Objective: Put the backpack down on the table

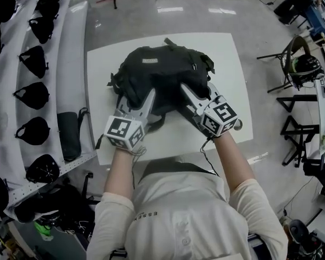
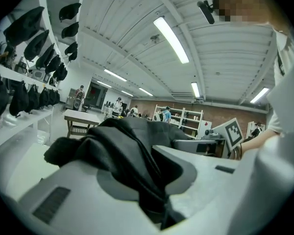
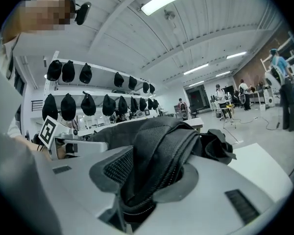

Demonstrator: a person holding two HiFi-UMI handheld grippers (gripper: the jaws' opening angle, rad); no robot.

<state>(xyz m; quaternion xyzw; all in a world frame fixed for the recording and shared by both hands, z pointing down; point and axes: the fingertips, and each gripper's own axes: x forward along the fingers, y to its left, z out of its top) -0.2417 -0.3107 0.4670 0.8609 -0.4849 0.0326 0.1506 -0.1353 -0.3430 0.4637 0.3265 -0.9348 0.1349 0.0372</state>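
A black backpack point(image 1: 162, 72) lies slumped on the white table point(image 1: 227, 58), filling its middle. My left gripper point(image 1: 135, 99) reaches into the pack's near left side; in the left gripper view its jaws point(image 2: 132, 165) are shut on a fold of black fabric point(image 2: 132, 151) of the pack. My right gripper point(image 1: 197, 93) is at the near right side. A padded mesh shoulder strap point(image 3: 159, 155) runs between its jaws point(image 3: 161, 165), which stand apart with one pad's face showing beside the strap. Both hands are low over the table's near edge.
White shelves point(image 1: 76, 53) with several black caps point(image 1: 32, 96) run along the table's left side, with a dark rolled item point(image 1: 69, 134) on the lowest one. Black chairs and stands point(image 1: 298, 64) crowd the floor at the right. People stand far off in the room point(image 3: 244, 94).
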